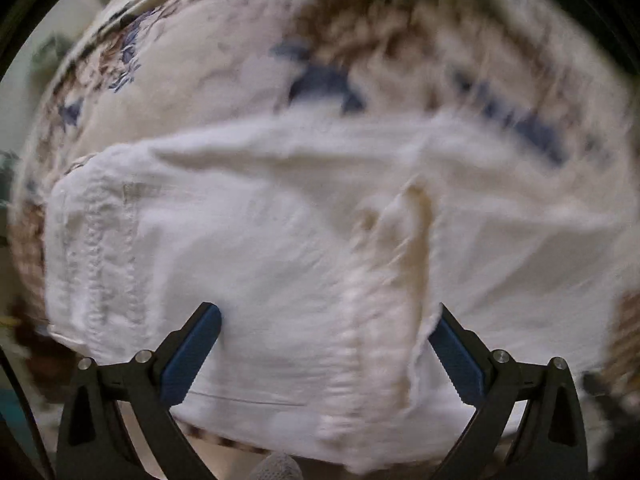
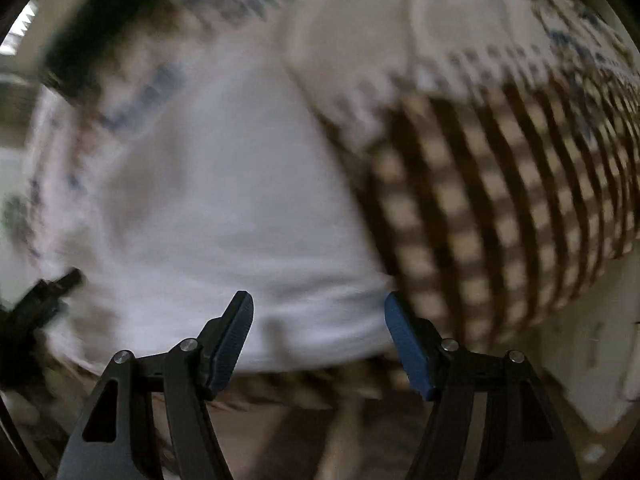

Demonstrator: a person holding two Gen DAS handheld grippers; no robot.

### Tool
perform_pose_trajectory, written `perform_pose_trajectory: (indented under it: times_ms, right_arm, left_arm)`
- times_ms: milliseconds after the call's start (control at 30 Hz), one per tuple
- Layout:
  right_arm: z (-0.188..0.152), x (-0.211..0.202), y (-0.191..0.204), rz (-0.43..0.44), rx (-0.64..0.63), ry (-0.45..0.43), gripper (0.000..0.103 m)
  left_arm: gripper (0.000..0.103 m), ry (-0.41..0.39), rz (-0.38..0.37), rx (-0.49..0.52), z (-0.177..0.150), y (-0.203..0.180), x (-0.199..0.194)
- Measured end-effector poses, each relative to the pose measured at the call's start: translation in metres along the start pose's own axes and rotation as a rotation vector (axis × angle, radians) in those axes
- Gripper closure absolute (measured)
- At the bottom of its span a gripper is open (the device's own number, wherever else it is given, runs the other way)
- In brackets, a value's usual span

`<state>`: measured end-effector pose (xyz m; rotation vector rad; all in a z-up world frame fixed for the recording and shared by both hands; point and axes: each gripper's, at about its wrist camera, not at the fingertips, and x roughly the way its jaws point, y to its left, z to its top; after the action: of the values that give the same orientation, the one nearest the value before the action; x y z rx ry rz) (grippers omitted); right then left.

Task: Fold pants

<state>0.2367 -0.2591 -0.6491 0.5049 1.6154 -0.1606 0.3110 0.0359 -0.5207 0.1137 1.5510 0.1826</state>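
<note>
White pants [image 1: 248, 240] lie spread on a patterned cloth [image 1: 192, 64] with blue and brown print; toward one side the cloth turns to a brown-and-cream check [image 2: 500, 208]. What carries the cloth cannot be told. Both views are motion-blurred.

Left gripper [image 1: 330, 320]: points steeply down at the pants. Fingers [image 1: 192, 356] stand wide apart, blue pads facing in. The right-hand pad sits against a raised fold edge of the pants [image 1: 416, 280]; contact cannot be told. Pads do not press the fabric between them. A stitched band of the pants shows left of the left finger.

Right gripper [image 2: 320, 312]: over the pants' near edge, beside the check section. Fingers [image 2: 232, 344] apart, nothing clamped. The other gripper [image 2: 36, 304] shows dark at the pants' left edge.
</note>
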Motion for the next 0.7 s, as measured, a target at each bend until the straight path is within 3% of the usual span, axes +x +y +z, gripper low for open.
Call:
perform_pose_trajectory:
  times_ms: [33,100,233,300,433,467,533,567,633,700]
  right_arm:
    - [-0.002,0.008,-0.007,-0.002,-0.014,0.042,0.032]
    - [-0.009,0.014,-0.020,0.026,-0.023,0.080,0.032]
    - [-0.017,0.013,-0.033,0.054,-0.038,0.124,0.032]
    - [-0.020,-0.005,-0.048,0.141,0.000,0.081,0.032]
    - [-0.004,-0.018,-0.059,0.280,0.043,-0.023,0.032]
    - [0.006,-0.014,-0.061,0.302,0.042,-0.037,0.035]
    - [0.016,-0.001,-0.061,0.289,0.022,-0.051,0.058]
    - [0.017,0.006,-0.061,0.251,0.005,-0.031,0.075]
    - [0.016,0.013,-0.068,0.257,0.002,-0.009,0.077]
    - [0.009,0.013,-0.081,0.276,-0.010,0.007,0.077]
  left_arm:
    - [0.000,0.023,0.027,0.005,-0.006,0.003,0.009]
    - [0.000,0.047,0.004,-0.017,-0.015,0.014,0.016]
    - [0.000,0.062,-0.008,-0.044,-0.022,0.022,0.000]
    - [0.000,0.006,0.011,0.004,-0.015,0.005,-0.027]
    - [0.000,-0.093,-0.064,0.176,0.015,-0.067,-0.079]
    - [0.000,-0.088,-0.099,0.223,0.024,-0.090,-0.085]
    - [0.000,-0.066,-0.155,0.305,0.039,-0.138,-0.087]
    - [0.000,-0.059,-0.191,0.339,0.045,-0.159,-0.086]
    - [0.000,-0.048,-0.177,0.412,0.054,-0.207,-0.070]
    - [0.000,-0.038,-0.152,0.445,0.057,-0.228,-0.053]
